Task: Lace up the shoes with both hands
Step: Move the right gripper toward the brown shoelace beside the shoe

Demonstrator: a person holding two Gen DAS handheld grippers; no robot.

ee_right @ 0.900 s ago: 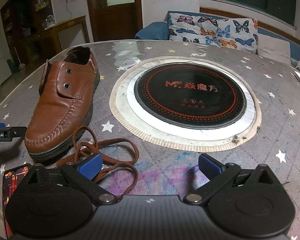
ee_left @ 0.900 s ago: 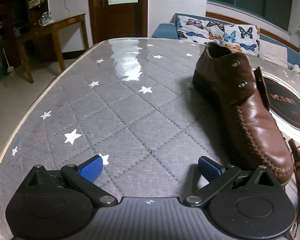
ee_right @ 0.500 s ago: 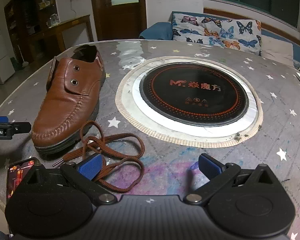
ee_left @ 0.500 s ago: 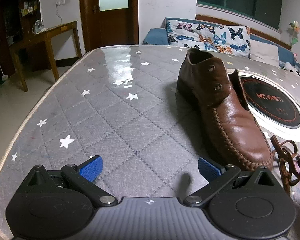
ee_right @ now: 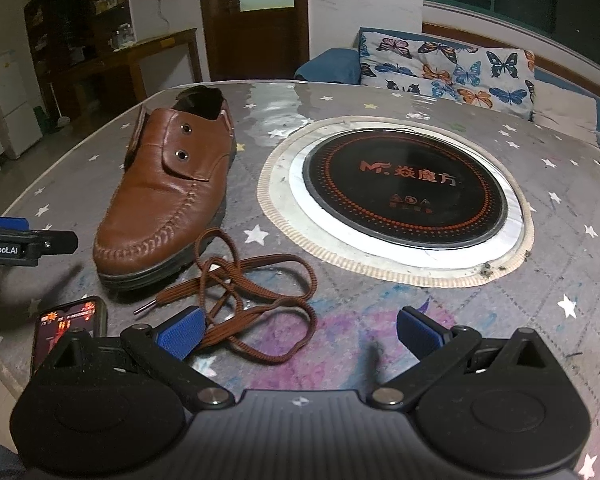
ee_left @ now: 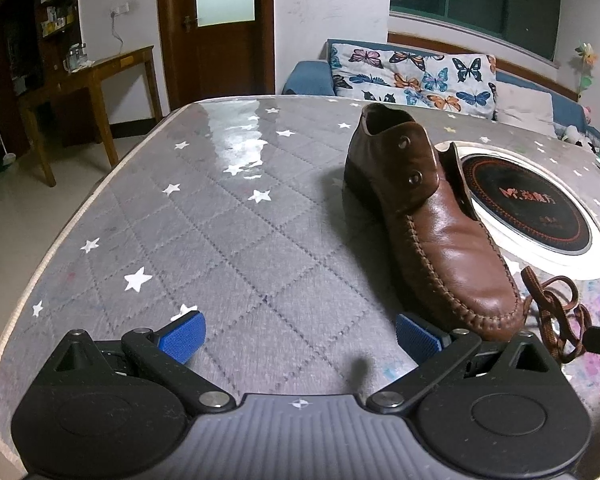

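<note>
- Shoe, brown leather, unlaced (ee_right: 168, 192): lay on grey star-print table cover (ee_left: 228, 248), beside round black induction hob (ee_right: 404, 188)
- Brown flat lace (ee_right: 256, 296): loose, coiled at the toe
- Left gripper (ee_left: 298, 334), right gripper (ee_right: 298, 330): both spread wide, holding nothing

You can read "MF" and the characters "焱魔方" in orange on the round black cooktop (ee_right: 404, 188) set into the desk; the left gripper (ee_right: 24, 236) shows "enRobot.AI", cut off at the frame edge.
</note>
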